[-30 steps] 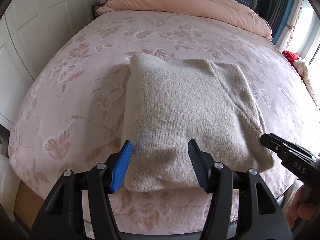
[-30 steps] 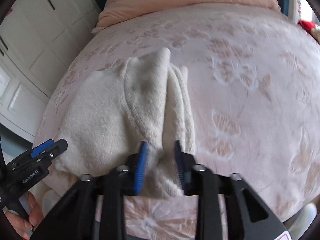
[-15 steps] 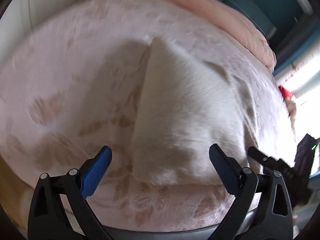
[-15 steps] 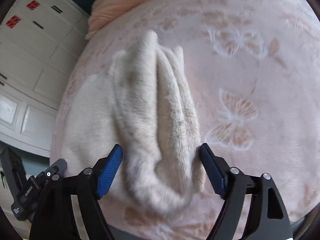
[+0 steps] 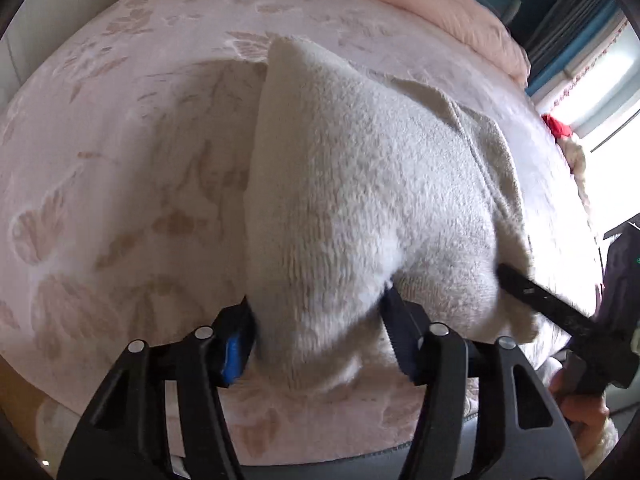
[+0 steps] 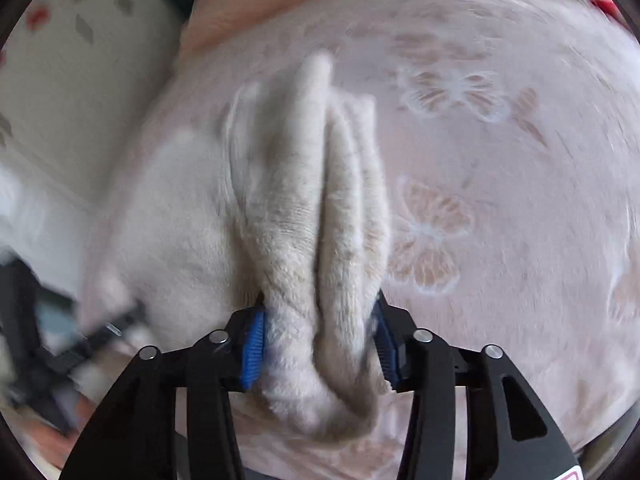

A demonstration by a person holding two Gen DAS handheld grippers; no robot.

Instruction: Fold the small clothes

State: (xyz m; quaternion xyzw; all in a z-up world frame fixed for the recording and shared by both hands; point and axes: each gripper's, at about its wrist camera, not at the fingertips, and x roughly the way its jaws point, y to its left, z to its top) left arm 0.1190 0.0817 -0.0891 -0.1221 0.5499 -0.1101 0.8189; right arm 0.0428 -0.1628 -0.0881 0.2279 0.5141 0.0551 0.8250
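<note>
A cream fleecy folded garment (image 5: 360,184) lies on the pink butterfly bedspread (image 5: 120,160). My left gripper (image 5: 320,340) is shut on its near left edge, and the cloth bunches up between the blue pads. My right gripper (image 6: 318,340) is shut on the near right edge of the same garment (image 6: 304,208), where several thick folded layers stand on edge. The right gripper also shows in the left wrist view (image 5: 560,312) at the right. The left gripper shows blurred in the right wrist view (image 6: 80,344) at the lower left.
A pink duvet (image 5: 420,4) is piled at the head of the bed. White cupboards (image 6: 80,80) stand to the left. A window with curtain (image 5: 592,60) is at the right, with a red item (image 5: 558,128) below it. The bed's near edge (image 5: 320,456) is just under the grippers.
Both grippers were wide open around the garment's near edge half a second ago and have closed on it. The cloth now bunches and lifts between the pads.
</note>
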